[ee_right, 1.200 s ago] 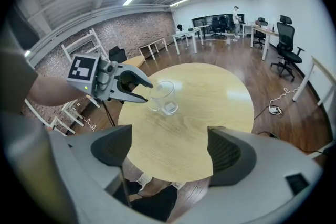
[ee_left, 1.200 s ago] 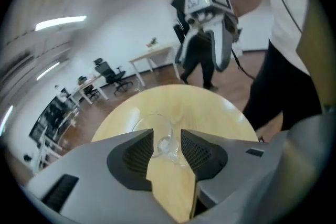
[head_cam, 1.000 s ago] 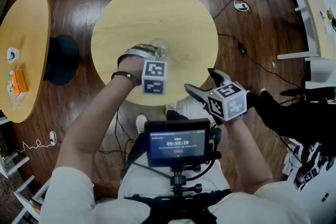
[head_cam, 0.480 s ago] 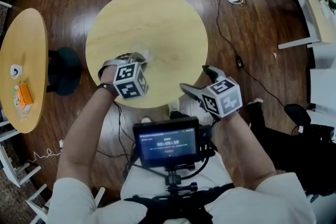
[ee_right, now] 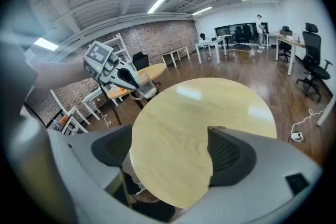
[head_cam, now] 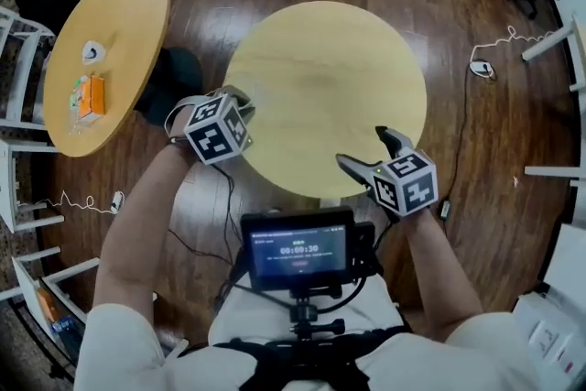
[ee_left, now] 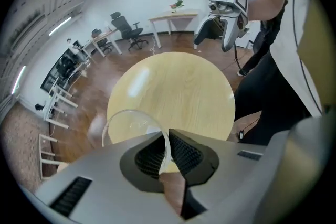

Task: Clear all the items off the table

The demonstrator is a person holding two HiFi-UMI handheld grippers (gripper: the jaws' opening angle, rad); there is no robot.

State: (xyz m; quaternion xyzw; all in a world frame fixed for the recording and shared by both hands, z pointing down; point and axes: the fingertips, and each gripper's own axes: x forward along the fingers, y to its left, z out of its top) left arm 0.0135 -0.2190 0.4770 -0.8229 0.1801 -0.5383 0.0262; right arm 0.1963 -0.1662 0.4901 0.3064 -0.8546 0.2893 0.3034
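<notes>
**Left claw carrying the glass at the tabletop's rim; right claw idle**

The left claw is closed narrow on the thin wall of a clear, round drinking glass. One ribbed black pad sits inside the rim and the other outside, with the wall pinched between them. The rim was probably chosen because the wall is the one part slim enough for these pads to bite. The rest of the glass therefore projects ahead of the claw and off to one side, tilted rather than upright.

In the right gripper view the glass hangs beneath the left claw, out past the far-left rim of the round pale-wood tabletop. It appears to rest on nothing. The head view places the left claw just at that rim, on the side facing a second pale-wood side table.

The right claw stands wide and holds nothing; only bare tabletop shows beyond its pads. It hovers over the near rim, well apart from the glass, and is judged to be on standby.

The round tabletop shows no other item, so the clearing looks nearly done. The side table carries an orange carton and a small white object. It is the likely set-down place, though this cannot be confirmed.
</notes>
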